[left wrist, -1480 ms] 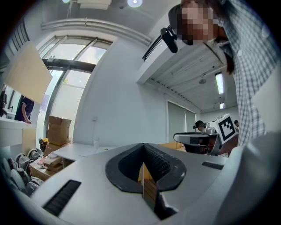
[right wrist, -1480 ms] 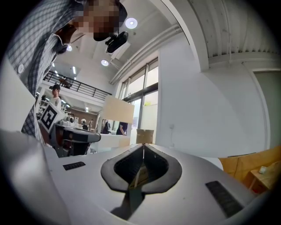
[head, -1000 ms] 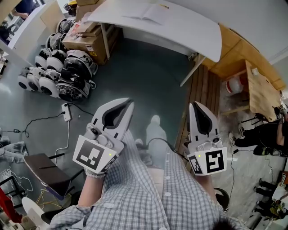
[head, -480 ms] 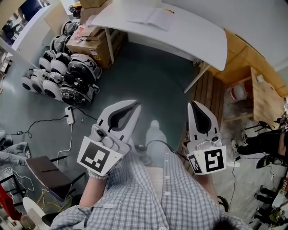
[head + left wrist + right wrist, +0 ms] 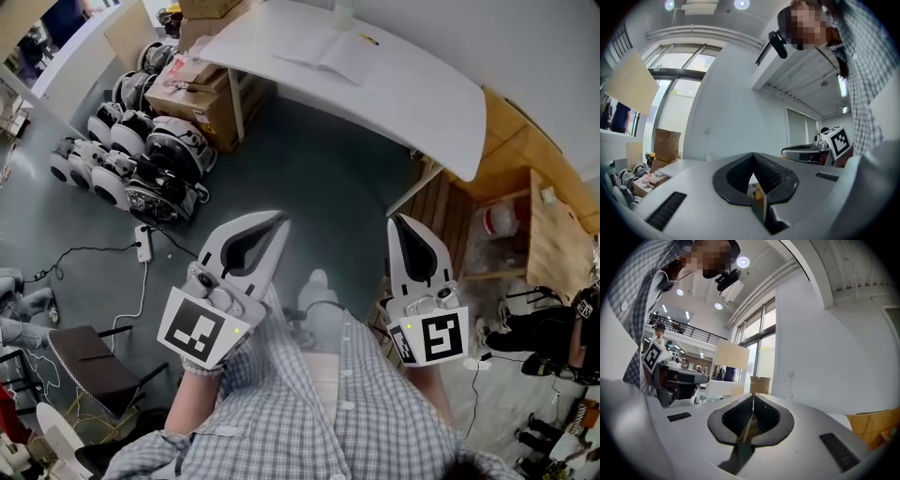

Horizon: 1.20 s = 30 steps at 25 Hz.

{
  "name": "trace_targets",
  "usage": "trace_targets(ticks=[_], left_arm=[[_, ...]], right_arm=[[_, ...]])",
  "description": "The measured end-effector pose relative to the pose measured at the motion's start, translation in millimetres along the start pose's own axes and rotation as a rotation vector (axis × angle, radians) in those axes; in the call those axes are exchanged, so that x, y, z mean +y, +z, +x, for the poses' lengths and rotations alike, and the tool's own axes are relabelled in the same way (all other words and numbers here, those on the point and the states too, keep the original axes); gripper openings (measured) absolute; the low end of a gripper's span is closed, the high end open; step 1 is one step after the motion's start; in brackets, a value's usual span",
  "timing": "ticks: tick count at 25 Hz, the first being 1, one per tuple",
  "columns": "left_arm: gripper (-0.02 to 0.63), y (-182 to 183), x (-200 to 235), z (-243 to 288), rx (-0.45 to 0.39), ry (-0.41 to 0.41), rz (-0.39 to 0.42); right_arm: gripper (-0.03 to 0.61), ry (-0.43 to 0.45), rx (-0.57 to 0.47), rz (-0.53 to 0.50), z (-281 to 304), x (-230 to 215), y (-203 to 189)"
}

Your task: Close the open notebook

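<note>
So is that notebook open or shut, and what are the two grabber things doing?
White paper notebook: open, lying flat on the white table.
Left gripper: fingers shut, holding nothing.
Right gripper: fingers shut, holding nothing.

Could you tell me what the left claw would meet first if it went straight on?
Probably the white table that bears the open notebook; nothing shows between it and the left claw. Whether it strikes the edge or passes above is unclear.
</note>
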<state>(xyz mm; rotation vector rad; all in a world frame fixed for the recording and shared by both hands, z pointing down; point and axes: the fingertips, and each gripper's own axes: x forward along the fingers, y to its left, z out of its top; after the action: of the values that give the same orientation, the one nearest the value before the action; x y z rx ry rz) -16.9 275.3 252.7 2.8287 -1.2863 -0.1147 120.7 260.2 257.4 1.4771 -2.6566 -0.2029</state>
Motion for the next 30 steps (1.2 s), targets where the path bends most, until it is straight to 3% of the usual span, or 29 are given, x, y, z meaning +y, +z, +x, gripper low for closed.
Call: trace_targets(ticks=[9,22,30], left_arm=[[0.007,0.3,9.9,53.9,-0.005,0.050,0.018],[0.007,1.7,40.5,100.0,-0.013,0.166,0.028],[0.007,-11.7,42.4,132.6,0.017,0.165,0.028]], right_arm=[[0.020,0.036,-0.011,0.001,31.8,-56.1,-6.8],[0.020,0.155,-0.030,-0.028,89.6,-92.5,-13.4],[0.020,0.153,-0.027,-0.039,100.6,-123.2,-25.4]])
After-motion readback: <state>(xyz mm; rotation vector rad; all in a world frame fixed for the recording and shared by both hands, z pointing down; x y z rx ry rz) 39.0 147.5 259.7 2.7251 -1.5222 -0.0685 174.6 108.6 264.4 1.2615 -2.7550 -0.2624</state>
